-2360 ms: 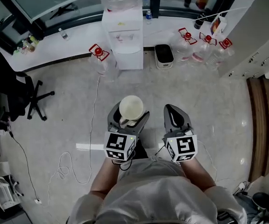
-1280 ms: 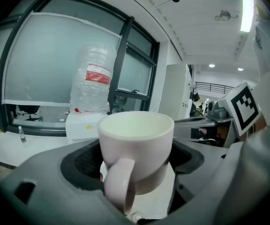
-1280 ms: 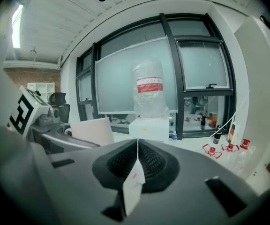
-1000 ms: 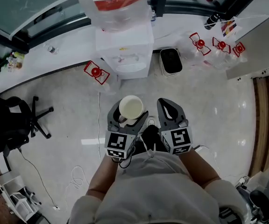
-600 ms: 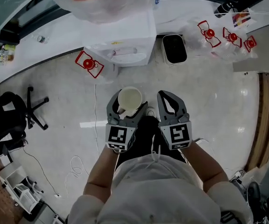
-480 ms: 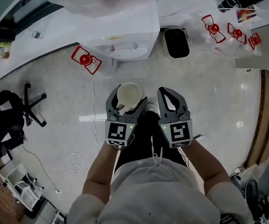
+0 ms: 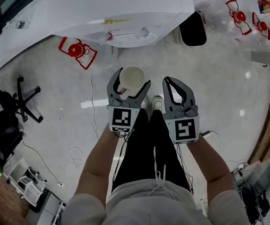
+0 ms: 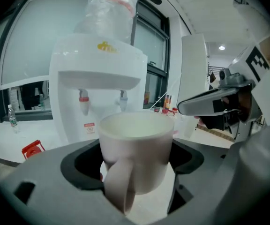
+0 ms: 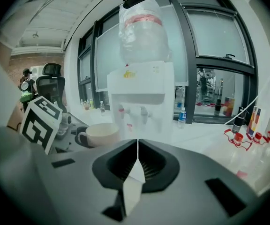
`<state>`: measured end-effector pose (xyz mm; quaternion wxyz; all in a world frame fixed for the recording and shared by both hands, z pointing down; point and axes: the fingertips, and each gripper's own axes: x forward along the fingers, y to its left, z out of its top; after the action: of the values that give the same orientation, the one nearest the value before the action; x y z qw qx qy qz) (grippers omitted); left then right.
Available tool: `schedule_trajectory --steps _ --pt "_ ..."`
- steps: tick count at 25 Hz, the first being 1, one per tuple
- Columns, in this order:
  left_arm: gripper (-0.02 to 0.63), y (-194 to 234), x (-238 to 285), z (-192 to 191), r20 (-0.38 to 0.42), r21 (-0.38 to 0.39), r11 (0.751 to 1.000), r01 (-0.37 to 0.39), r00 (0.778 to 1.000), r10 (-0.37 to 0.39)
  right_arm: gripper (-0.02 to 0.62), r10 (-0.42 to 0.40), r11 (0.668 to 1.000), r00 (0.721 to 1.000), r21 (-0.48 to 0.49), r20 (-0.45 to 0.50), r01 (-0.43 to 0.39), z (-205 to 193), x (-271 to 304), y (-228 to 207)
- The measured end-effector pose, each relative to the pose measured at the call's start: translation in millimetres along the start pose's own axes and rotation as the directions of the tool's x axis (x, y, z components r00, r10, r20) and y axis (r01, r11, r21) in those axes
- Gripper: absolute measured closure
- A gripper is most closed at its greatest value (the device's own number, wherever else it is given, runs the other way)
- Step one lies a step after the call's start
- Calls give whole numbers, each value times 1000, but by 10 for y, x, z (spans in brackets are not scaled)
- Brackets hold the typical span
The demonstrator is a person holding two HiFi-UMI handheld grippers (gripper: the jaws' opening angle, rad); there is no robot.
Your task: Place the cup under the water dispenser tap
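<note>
From my remote station I count one cup (image 8: 135, 139), one water dispenser (image 7: 125, 8) with two taps (image 8: 83, 100), the left gripper (image 7: 131, 81) and right gripper (image 7: 170, 80), four red-capped jugs (image 7: 76, 51) on the floor (image 7: 224, 93), one black bin (image 7: 193, 27), one office chair (image 7: 1, 111).

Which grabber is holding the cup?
The left gripper: its jaws are closed around the white cup, one on each side. The right gripper beside it has its jaws shut together on nothing.

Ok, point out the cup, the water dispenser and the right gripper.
cup (image 8: 138, 144), left gripper view, its side wall above the handle.
water dispenser (image 9: 140, 82), right gripper view, its white front panel.
right gripper (image 9: 138, 141), right gripper view, where its tips meet.
</note>
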<state>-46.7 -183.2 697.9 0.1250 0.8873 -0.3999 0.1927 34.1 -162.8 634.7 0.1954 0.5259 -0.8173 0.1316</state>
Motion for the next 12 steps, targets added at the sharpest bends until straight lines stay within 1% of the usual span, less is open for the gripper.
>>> schedule_trajectory --steps 3,6,8,12 --pt "167 127 304 -203 5 20 1000 -4 1000 4 566 -3 1000 1000 -5 8 3 -215 222 -32" --pt "167 256 607 -376 2 10 1000 -20 1000 20 566 -20 999 1000 37 -1 20 -428 408 -114" --pt "167 345 805 -439 5 1 999 -43 999 43 566 -32 998 999 61 -2 32 -524 511 -181" --pt "167 497 1130 -480 17 2 997 -81 997 81 566 -45 997 999 58 -4 45 -629 668 -264"
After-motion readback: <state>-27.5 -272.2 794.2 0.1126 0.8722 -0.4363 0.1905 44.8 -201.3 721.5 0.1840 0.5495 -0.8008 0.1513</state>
